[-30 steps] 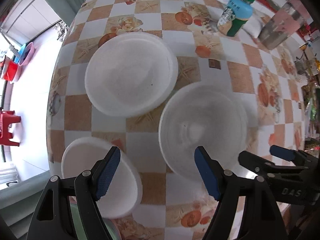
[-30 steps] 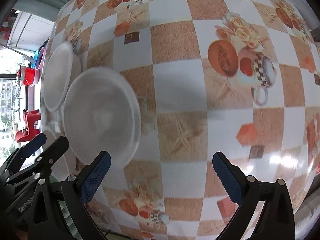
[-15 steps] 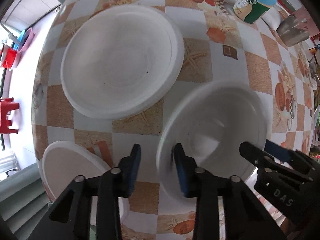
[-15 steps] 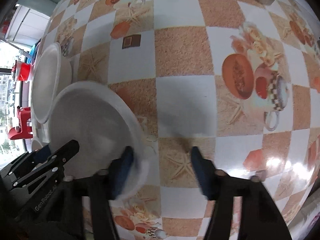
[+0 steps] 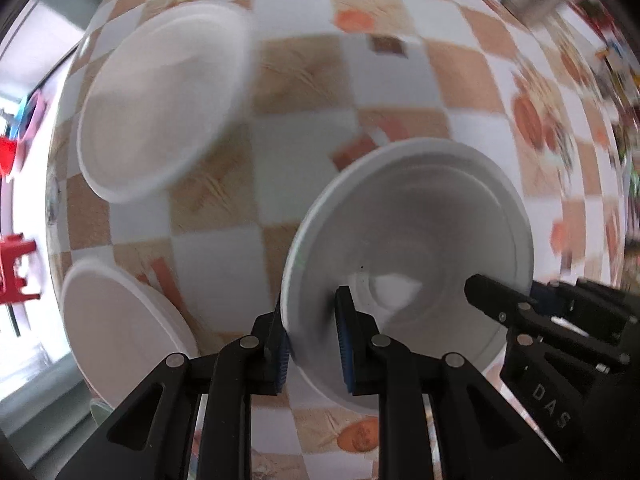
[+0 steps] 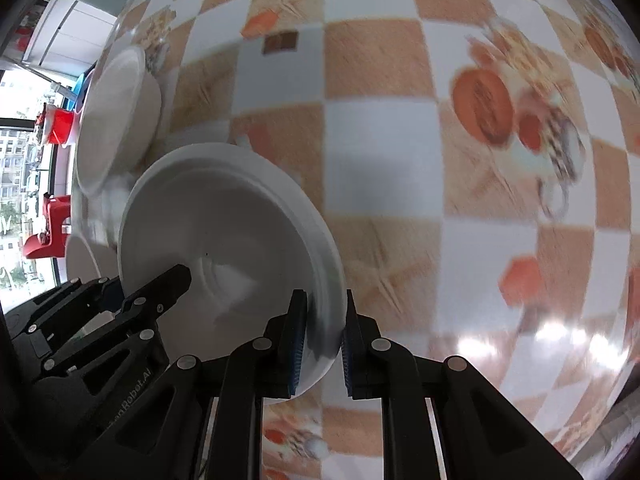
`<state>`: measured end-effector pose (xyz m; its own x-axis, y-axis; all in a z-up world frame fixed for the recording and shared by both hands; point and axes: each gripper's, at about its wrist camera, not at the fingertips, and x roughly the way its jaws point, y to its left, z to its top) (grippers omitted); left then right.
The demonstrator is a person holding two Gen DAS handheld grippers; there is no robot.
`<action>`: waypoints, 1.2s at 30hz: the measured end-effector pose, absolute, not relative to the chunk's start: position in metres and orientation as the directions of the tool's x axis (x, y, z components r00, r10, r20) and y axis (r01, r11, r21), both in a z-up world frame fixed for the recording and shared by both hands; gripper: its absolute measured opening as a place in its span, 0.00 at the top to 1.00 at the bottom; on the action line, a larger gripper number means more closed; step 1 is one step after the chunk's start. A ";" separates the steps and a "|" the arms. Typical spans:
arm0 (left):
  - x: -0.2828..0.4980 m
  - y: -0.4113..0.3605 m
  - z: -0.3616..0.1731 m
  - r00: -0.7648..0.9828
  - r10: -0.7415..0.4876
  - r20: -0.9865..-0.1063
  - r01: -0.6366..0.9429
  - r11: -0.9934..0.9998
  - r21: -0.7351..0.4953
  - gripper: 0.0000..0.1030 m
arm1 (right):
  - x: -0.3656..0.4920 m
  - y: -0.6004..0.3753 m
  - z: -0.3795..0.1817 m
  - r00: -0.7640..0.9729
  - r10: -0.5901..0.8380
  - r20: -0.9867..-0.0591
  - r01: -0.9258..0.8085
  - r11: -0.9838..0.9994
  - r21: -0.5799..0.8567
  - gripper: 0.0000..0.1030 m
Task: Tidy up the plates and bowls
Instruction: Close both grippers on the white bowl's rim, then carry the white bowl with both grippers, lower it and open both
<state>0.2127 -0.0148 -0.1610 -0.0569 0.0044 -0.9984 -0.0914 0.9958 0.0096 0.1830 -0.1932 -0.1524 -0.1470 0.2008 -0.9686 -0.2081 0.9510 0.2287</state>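
Left wrist view: left gripper pinching white bowl rim at 7 o'clock; right gripper clamping opposite rim; plate lying at 10 o'clock.

A deep white round bowl sits on the orange-and-white checkered tablecloth. The left gripper pinches the bowl's near-left rim between its blue pads. The right gripper, black, grips the bowl's right rim. A shallow white round plate lies up-left of the bowl, apart from it. A second white dish lies left of the bowl.
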 end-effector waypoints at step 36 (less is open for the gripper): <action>0.090 -0.100 -0.137 -0.052 -0.055 -0.997 0.214 0.975 -0.064 0.22 | 0.044 -0.297 -0.163 -0.214 0.132 -0.968 -0.054 0.988 0.146 0.32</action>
